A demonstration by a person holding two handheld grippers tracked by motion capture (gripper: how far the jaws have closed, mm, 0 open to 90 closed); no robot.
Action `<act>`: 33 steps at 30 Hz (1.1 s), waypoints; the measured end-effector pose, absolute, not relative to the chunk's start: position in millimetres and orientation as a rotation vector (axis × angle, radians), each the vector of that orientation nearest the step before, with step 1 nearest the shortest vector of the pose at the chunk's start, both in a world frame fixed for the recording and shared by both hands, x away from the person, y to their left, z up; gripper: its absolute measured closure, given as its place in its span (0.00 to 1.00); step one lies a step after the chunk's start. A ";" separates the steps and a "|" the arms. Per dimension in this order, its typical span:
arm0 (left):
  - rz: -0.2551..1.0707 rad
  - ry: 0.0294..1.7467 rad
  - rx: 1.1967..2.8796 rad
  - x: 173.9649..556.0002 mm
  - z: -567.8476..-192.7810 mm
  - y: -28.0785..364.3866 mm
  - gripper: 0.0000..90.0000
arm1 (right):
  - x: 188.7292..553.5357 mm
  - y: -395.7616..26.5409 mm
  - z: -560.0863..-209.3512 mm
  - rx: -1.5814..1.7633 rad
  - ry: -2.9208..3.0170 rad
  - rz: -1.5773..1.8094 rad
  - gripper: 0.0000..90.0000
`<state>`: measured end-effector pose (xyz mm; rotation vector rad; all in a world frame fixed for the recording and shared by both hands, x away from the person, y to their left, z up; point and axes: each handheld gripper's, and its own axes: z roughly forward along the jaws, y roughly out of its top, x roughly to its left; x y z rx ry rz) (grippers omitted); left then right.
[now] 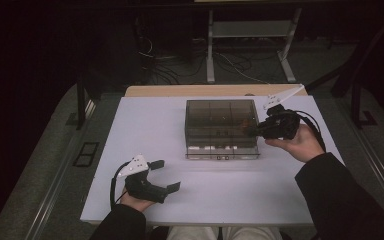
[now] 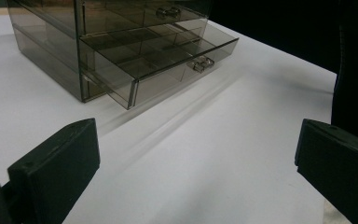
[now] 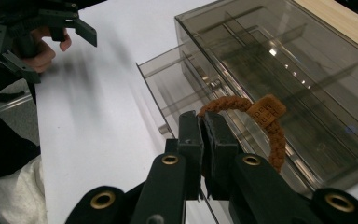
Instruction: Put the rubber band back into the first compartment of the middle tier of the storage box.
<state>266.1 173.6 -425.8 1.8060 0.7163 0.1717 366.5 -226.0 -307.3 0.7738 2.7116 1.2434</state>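
Nearest the camera in the high view, the left gripper rests near the near-left edge of the white table, its jaws spread wide with nothing between them. In the left gripper view those two black jaws frame bare tabletop, and the right one is cut off by the picture's edge.

Farther off, at the right end of the smoked plastic drawer box, the right gripper has its jaws pressed together on a braided orange band (a loop, as far as can be made out). The band curves up from between the pads and hangs over the box's top, beside the open drawer. In the high view it shows only as a faint orange fleck at the box's right side, and the dim light hides the grip itself.

A tan tag wraps the band; it bears stamped writing, too small and blurred to read.

The drawer stands pulled out toward the near side, its dividers visible through the tinted walls. Whether any compartment holds something is hard to tell through the dark plastic. The right sleeve is cut off at the frame's near-right corner.
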 end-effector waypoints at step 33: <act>0.165 0.716 1.805 265.7 -425.7 173.3 0.00 | 376.5 -163.7 -322.3 0.635 2.806 1.247 0.95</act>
